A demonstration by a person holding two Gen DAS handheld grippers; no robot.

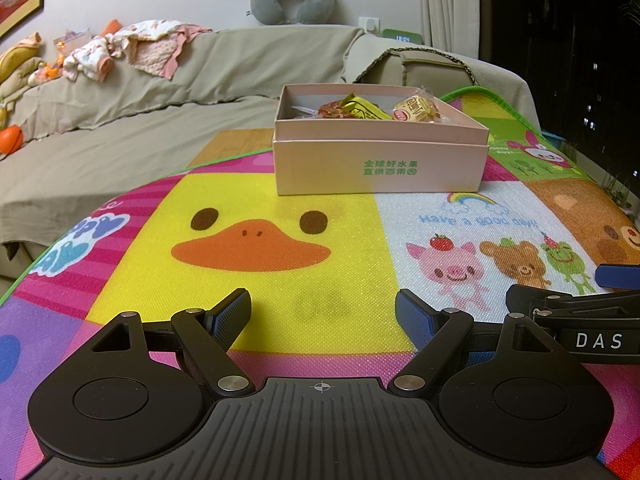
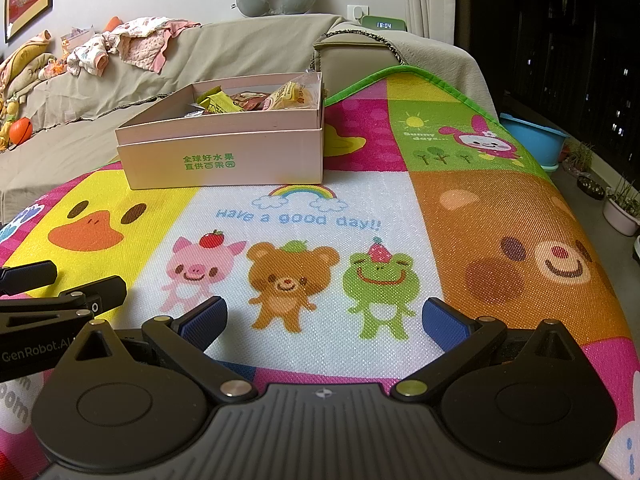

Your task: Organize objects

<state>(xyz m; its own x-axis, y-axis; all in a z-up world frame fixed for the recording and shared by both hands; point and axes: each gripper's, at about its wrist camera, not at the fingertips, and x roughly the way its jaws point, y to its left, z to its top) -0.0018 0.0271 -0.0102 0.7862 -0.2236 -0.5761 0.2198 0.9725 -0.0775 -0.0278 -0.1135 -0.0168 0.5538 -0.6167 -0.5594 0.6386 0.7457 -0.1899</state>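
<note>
My left gripper [image 1: 323, 312] sat wide open and empty over the mat [image 1: 280, 300]; my right gripper [image 2: 325, 320], beside it, was likewise spread, holding nothing. The box [image 1: 380, 164] stood ahead on the mat, snacks [image 1: 416, 110] inside. Probably light, crinkly, slippery wrappers, so pinch a twisted end.

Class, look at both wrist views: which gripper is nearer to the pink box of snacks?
Left, by a small margin. The left gripper faces the pink box almost head-on across the duck panel; the right gripper sits beside it, with the box ahead and off to its left.
</note>
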